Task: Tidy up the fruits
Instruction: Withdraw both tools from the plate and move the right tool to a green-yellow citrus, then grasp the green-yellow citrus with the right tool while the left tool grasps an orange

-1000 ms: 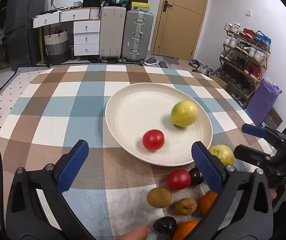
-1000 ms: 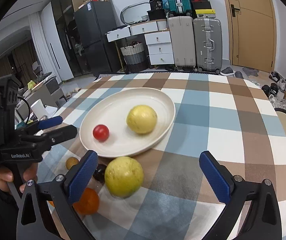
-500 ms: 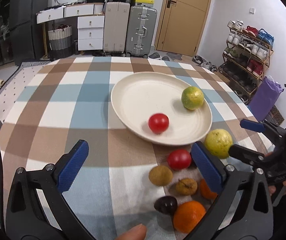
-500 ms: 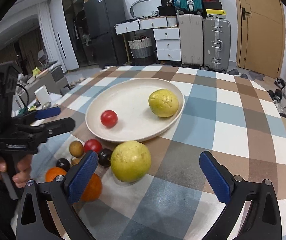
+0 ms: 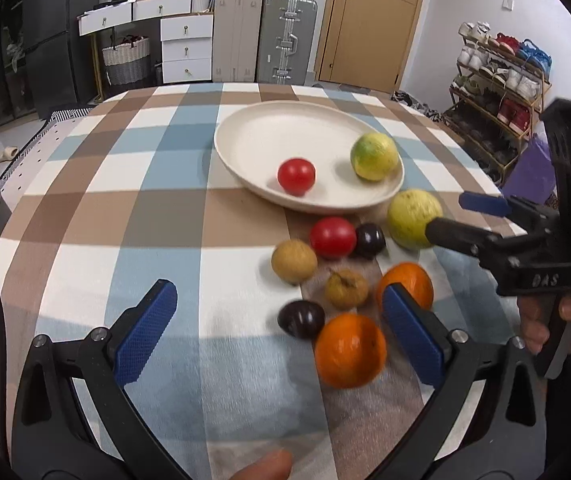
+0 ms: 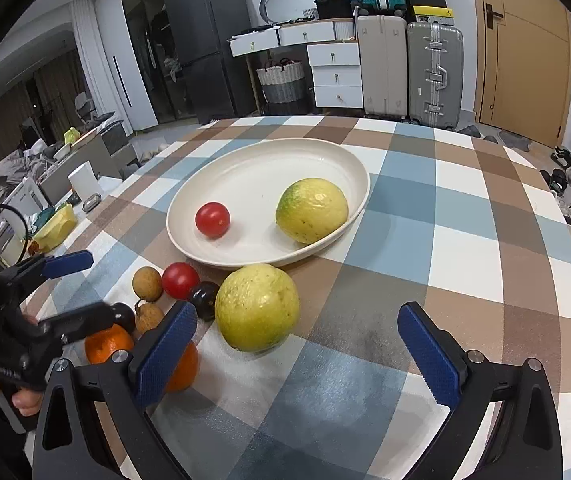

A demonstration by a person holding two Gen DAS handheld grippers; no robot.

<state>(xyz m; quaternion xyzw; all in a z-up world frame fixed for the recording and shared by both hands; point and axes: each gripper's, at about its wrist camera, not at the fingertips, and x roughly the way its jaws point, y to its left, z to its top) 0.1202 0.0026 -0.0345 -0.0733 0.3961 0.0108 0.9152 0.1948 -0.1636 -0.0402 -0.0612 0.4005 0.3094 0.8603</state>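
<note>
a checked tablecloth (image 6: pixel 465 240) carries a cream plate (image 6: pixel 245 168) holding a red tomato (image 6: pixel 212 219) and a yellow-green citrus (image 6: pixel 311 216). more fruit, a large yellow one (image 6: pixel 256 306) among it, lies just beside the plate. left gripper (image 5: pixel 281 332) and right gripper (image 6: pixel 297 354) both hang spread wide, empty.

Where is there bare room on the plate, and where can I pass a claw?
The round cream plate is bare across its far half, behind the small red tomato and the yellow-green citrus. The checked tablecloth to the right is clear for passing. Crowded: the loose fruit before the plate, around the large yellow citrus and near orange.
</note>
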